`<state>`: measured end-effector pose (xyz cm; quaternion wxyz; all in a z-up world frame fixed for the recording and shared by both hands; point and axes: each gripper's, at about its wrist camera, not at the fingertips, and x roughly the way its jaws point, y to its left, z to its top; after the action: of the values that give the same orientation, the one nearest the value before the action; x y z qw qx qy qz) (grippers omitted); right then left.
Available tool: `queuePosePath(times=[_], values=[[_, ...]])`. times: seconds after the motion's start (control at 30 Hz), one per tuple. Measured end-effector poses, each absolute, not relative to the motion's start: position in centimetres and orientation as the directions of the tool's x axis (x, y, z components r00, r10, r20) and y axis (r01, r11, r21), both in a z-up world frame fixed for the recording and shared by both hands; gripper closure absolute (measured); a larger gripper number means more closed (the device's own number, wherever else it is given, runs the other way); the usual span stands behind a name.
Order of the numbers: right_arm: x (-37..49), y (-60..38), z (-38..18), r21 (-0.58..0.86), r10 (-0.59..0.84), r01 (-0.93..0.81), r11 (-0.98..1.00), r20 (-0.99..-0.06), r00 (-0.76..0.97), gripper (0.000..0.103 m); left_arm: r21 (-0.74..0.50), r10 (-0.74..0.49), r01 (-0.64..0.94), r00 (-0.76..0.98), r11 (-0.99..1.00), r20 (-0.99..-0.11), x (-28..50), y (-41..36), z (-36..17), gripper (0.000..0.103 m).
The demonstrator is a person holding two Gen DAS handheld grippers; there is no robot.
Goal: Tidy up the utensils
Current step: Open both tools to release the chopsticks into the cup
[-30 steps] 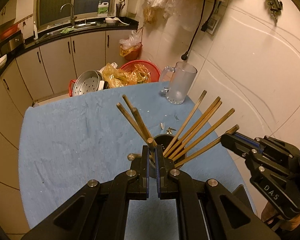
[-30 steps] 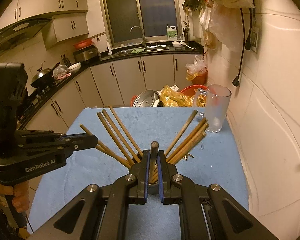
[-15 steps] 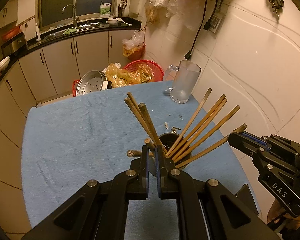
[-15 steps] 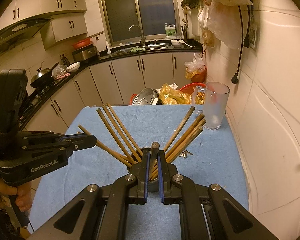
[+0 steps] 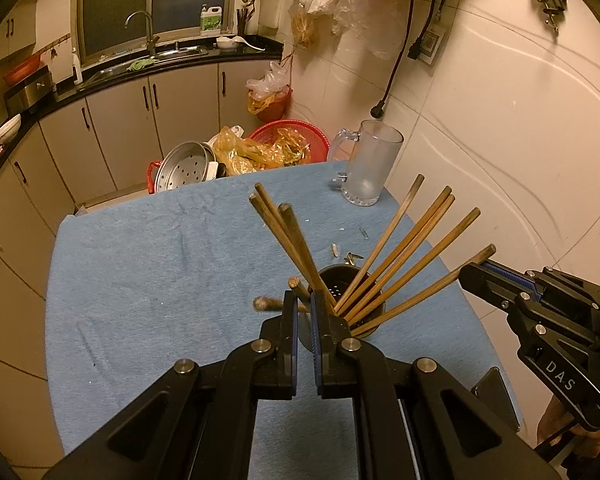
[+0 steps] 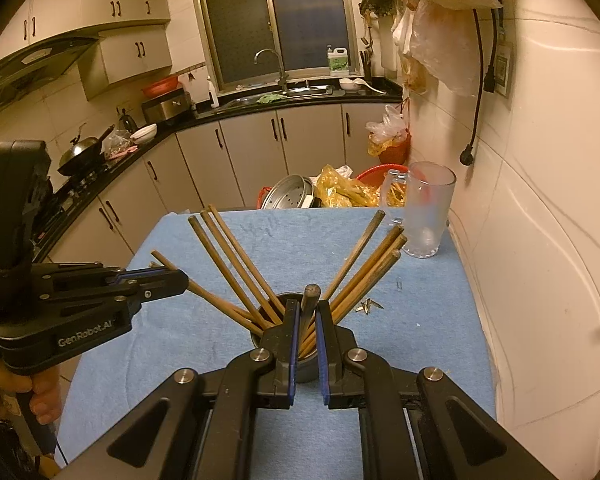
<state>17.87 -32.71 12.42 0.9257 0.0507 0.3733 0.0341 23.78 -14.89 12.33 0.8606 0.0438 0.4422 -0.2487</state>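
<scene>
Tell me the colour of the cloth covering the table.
Light blue; the cloth shows best in the left wrist view, spread under the chopstick holder.

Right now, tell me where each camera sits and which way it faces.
Left wrist: rides the left gripper, angled down over the blue-clothed table at the dark metal chopstick holder; its own shut fingers show, plus the right gripper at the right edge.
Right wrist: rides the right gripper, angled down at the same holder from the other side; the left gripper and a hand show at left.
Shared: holder, wooden chopsticks, frosted glass mug, kitchen sink counter.
</scene>
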Motion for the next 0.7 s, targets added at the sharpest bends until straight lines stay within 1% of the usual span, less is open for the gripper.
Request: queuePosePath(times=[0.5,0.63,0.7], values=[[16.9,-32.9,13.1,0.107,0.069,0.003,0.994,-0.667,0.742,0.091,-0.136,-0.380,0.452,0.507,0.882,-0.774,23.3,-14.6,12.6,0.096],[16.5,-33.0,13.5,0.102,0.055,0.016,0.995,-0.658,0.751,0.087,-0.121,-0.373,0.452,0.523,0.884,-0.766,22.7,-14.4,13.2,0.095],[16.1,-33.1,13.9,0.100,0.047,0.024,0.995,-0.648,0.760,0.083,-0.114,-0.369,0.453,0.529,0.884,-0.764,22.4,-14.2,13.6,0.091]])
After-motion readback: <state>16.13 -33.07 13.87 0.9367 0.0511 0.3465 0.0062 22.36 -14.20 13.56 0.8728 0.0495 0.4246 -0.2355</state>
